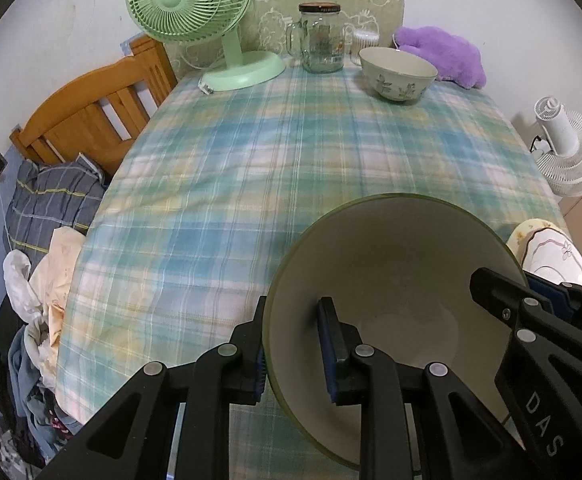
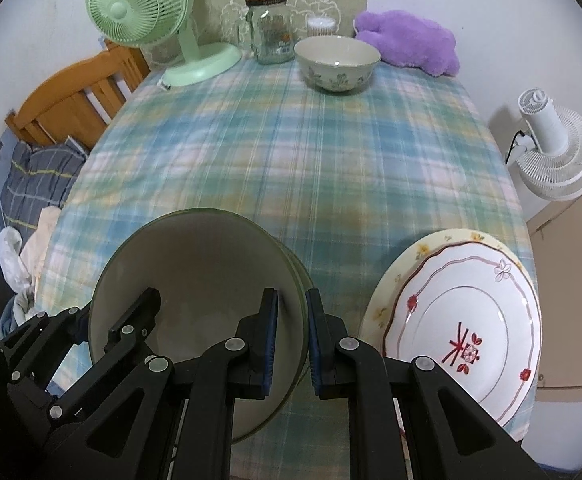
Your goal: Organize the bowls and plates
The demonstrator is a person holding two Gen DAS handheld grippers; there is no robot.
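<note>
A large cream bowl with a green rim (image 1: pixel 395 264) is at the near edge of the plaid table; it also shows in the right wrist view (image 2: pixel 195 264). My left gripper (image 1: pixel 295 344) is shut on its left rim. My right gripper (image 2: pixel 291 340) is shut on its right rim, and its fingers (image 1: pixel 503 300) show in the left wrist view. In the right wrist view the bowl looks like two nested bowls. A floral bowl (image 1: pixel 397 74) (image 2: pixel 337 64) stands at the far side. A white plate with red marks (image 2: pixel 463 332) lies on a yellow-rimmed plate (image 2: pixel 423 248) at the near right.
At the far edge stand a green fan (image 1: pixel 195 12), a glass jar (image 1: pixel 321 38) and a purple plush (image 1: pixel 441 54). A wooden bed frame (image 1: pixel 87 108) and heaped clothes lie left of the table. A white fan (image 2: pixel 551 148) stands to the right.
</note>
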